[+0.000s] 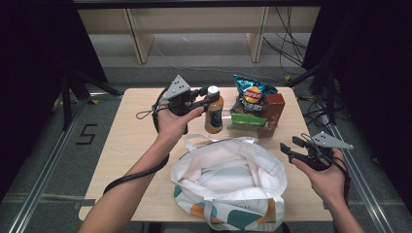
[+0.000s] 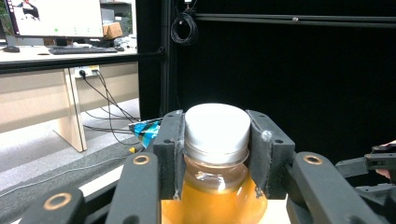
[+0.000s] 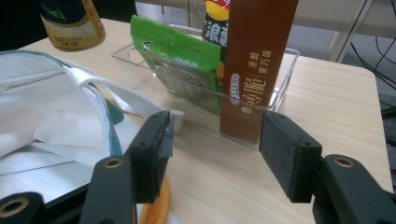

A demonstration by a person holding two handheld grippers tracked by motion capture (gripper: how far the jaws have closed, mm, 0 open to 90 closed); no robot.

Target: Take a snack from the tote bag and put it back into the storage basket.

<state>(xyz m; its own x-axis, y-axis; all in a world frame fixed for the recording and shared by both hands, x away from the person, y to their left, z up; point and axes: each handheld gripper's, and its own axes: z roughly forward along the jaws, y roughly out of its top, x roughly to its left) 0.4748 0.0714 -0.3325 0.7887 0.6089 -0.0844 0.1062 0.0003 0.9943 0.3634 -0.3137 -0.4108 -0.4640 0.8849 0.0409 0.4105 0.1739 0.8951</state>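
My left hand-held gripper (image 1: 208, 98) is clenched on the neck of the amber tea bottle (image 1: 214, 115), just under its white cap (image 2: 216, 125); the left gripper view shows both jaws pressed against the cap's sides, a hold chosen, I judge, because the narrow neck gives a firm seat and keeps the bottle upright. The bottle hangs or stands at the far middle of the table (image 1: 121, 145), just beyond the white tote bag (image 1: 228, 182), whose mouth lies open toward me so that goods can be lowered in. My right hand-held gripper (image 1: 291, 147) waits released, jaws spread and holding nothing, near the bag's right edge. Ahead of it stands a clear plastic tray (image 3: 284, 74) that keeps the remaining snacks upright and easy to grasp: a brown Oreo box (image 3: 254, 56), a green packet (image 3: 180, 65) and, behind them, a blue crisp bag (image 1: 251, 91). I cannot tell whether the bottle's base touches the table. The likely step in hand is carrying the bottle to the bag.
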